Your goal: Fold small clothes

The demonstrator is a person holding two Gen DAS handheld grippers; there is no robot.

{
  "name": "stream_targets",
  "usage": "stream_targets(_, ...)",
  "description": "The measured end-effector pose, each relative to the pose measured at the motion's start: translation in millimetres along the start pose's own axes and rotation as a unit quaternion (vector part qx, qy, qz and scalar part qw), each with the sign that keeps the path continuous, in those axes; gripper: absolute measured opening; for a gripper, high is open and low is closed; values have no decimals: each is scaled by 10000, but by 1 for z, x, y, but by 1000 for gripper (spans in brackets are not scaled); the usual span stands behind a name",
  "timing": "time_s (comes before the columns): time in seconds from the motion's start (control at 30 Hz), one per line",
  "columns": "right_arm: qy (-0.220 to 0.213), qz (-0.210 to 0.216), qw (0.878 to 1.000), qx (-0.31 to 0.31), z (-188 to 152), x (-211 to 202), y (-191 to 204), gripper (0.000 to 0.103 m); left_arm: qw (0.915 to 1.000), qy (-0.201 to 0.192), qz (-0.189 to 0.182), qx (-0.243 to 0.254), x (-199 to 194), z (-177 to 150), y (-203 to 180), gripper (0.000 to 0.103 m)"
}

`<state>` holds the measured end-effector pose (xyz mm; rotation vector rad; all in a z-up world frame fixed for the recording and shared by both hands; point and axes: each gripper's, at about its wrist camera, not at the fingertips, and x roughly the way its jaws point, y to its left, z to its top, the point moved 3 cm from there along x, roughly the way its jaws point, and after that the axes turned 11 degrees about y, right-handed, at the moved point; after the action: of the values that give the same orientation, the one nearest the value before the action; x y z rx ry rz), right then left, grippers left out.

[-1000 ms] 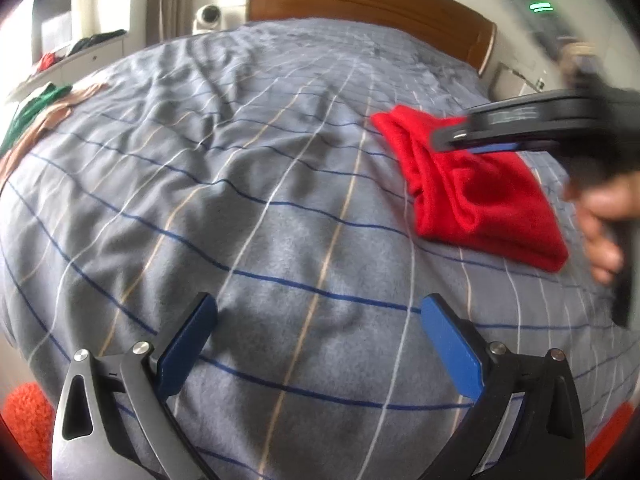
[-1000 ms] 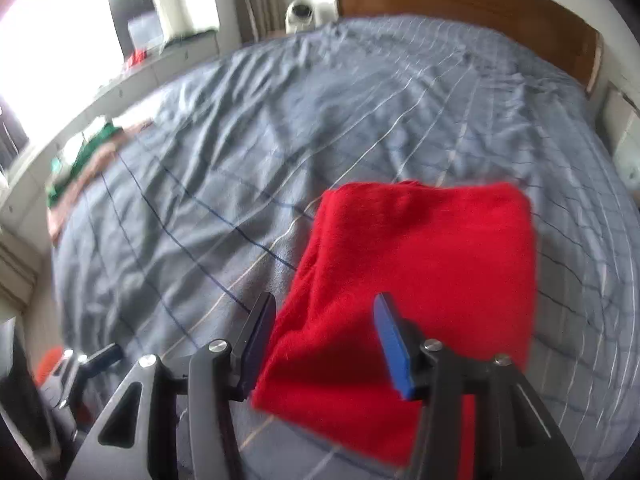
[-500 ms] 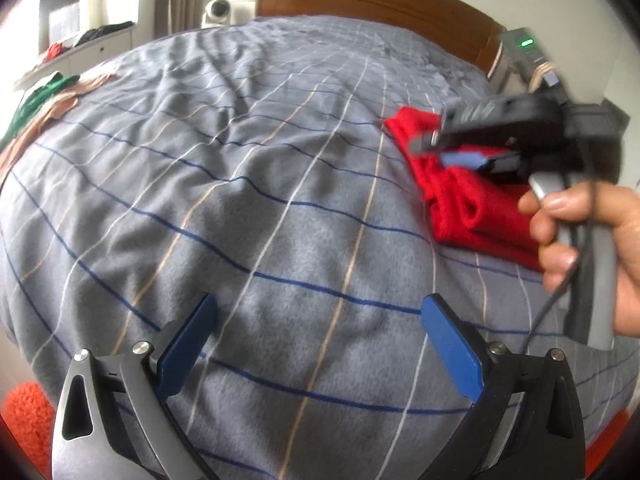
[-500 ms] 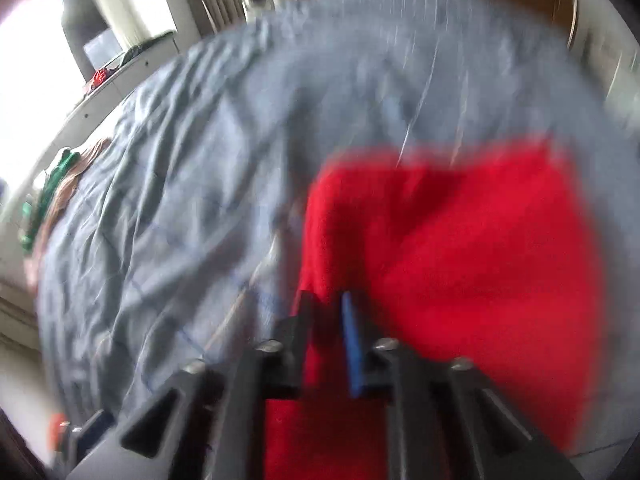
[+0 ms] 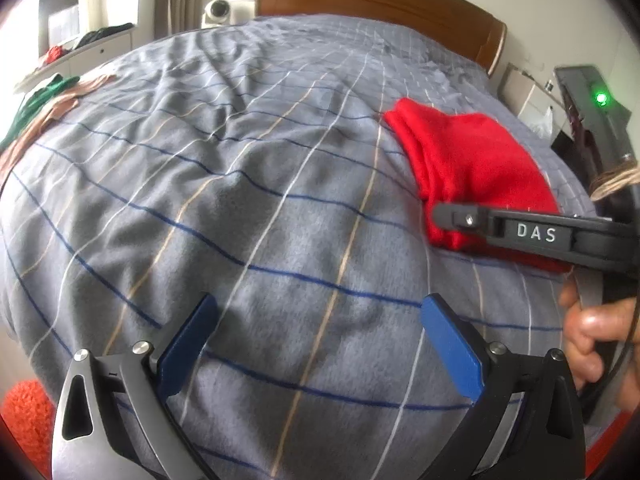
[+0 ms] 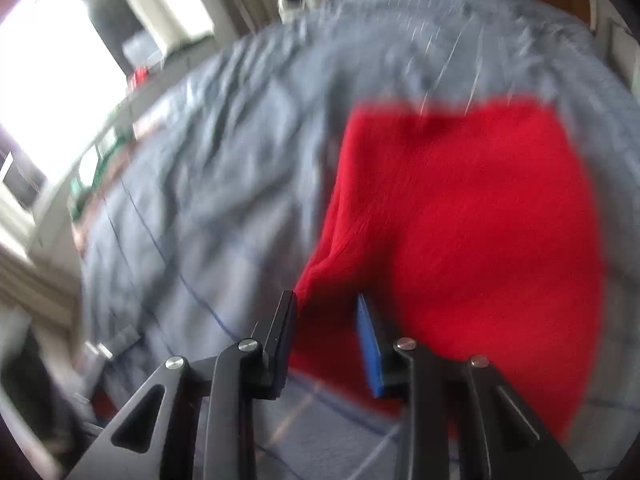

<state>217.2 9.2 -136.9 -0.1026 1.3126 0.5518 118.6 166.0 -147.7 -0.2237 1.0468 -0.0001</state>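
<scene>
A grey bedspread (image 5: 240, 208) with blue, white and tan lines covered the bed below a wooden headboard (image 5: 376, 4). The folded red garment (image 5: 472, 168) lay on its right side. The left gripper (image 5: 320, 344) hung spread wide over bare cover. The right gripper (image 6: 326, 340) had been narrowing, straddling the garment's near-left corner; whether it pinched was unclear.

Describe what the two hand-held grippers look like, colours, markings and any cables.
The left hand-held gripper has black and silver-grey linkages with silver pivot screws and flat blue pads. The right hand-held gripper is black with the same screws and a blue pad; in the left wrist view its side reads DAS in white. A dark cable hangs beside its handle.
</scene>
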Motion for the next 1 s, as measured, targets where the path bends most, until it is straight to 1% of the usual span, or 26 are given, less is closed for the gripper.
stream_targets(0.03, -242, -85, 9996, -105, -2, -2, 7, 33, 10000, 6, 10, 3, -1, -1, 1, 102)
stream_targets(0.07, -345, 44, 9994, -64, -3, -7, 8, 33, 10000, 6, 10, 2, -3, -3, 3, 102)
stream_targets(0.1, -413, 192, 9990, 12, -3, -13, 6, 33, 10000, 0, 6, -7, -4, -3, 5, 102)
stream_targets(0.13, -566, 580, 9966, 147, -4, -29, 2, 33, 10000, -12, 2, -27, -4, -3, 6, 102)
stream_targets(0.17, -720, 699, 9948, 170, -6, -46, 0, 32, 10000, -25, -4, -73, -5, -2, 8, 102)
stream_targets(0.23, -1041, 413, 9937, 96, -15, -78, -9, 33, 9999, -14, -26, -141, -4, 0, 10, 102)
stream_targets(0.3, -1250, 74, 9921, 62, -26, -102, -21, 33, 9999, 3, -32, -155, -2, 1, 8, 102)
stream_targets(0.33, -1321, -199, 9910, 69, -35, -112, -33, 33, 9999, 5, -27, -124, -1, 1, 6, 102)
stream_targets(0.37, -1291, -354, 9910, 86, -43, -114, -42, 33, 10000, 6, -2, -39, 0, 1, 1, 102)
stream_targets(0.43, -993, -525, 9934, 245, -58, -100, -63, 33, 9998, -1, 113, 146, 2, -1, -7, 102)
stream_targets(0.47, -652, -549, 9955, 422, -66, -81, -77, 33, 9995, -7, 195, 243, 2, -3, -10, 102)
stream_targets(0.5, -261, -427, 9971, 566, -73, -62, -88, 33, 9992, -8, 262, 308, 3, -5, -12, 102)
stream_targets(0.53, -144, -316, 9974, 639, -80, -52, -92, 34, 9988, -4, 334, 370, 3, -7, -14, 102)
stream_targets(0.6, -509, -335, 9961, 632, -99, -60, -85, 34, 9984, -5, 376, 425, 0, -12, -14, 102)
stream_targets(0.67, -624, -166, 9960, 622, -112, -66, -76, 38, 9979, -27, 417, 487, -2, -14, -14, 102)
stream_targets(0.7, -787, -79, 9951, 600, -124, -73, -69, 50, 9976, -31, 459, 515, -2, -14, -15, 102)
stream_targets(0.73, -943, -107, 9938, 579, -134, -79, -65, 65, 9972, -36, 505, 546, -1, -14, -16, 102)
stream_targets(0.8, -1230, -243, 9904, 585, -150, -87, -58, 76, 9966, -14, 593, 576, 2, -15, -17, 102)
stream_targets(0.83, -1379, -344, 9879, 621, -162, -91, -57, 76, 9965, -7, 611, 573, 3, -14, -18, 102)
stream_targets(0.9, -1482, -410, 9855, 717, -176, -93, -59, 76, 9963, -15, 650, 568, 5, -15, -19, 102)
stream_targets(1.0, -1442, -501, 9846, 854, -184, -94, -71, 76, 9954, -29, 709, 638, 6, -15, -23, 102)
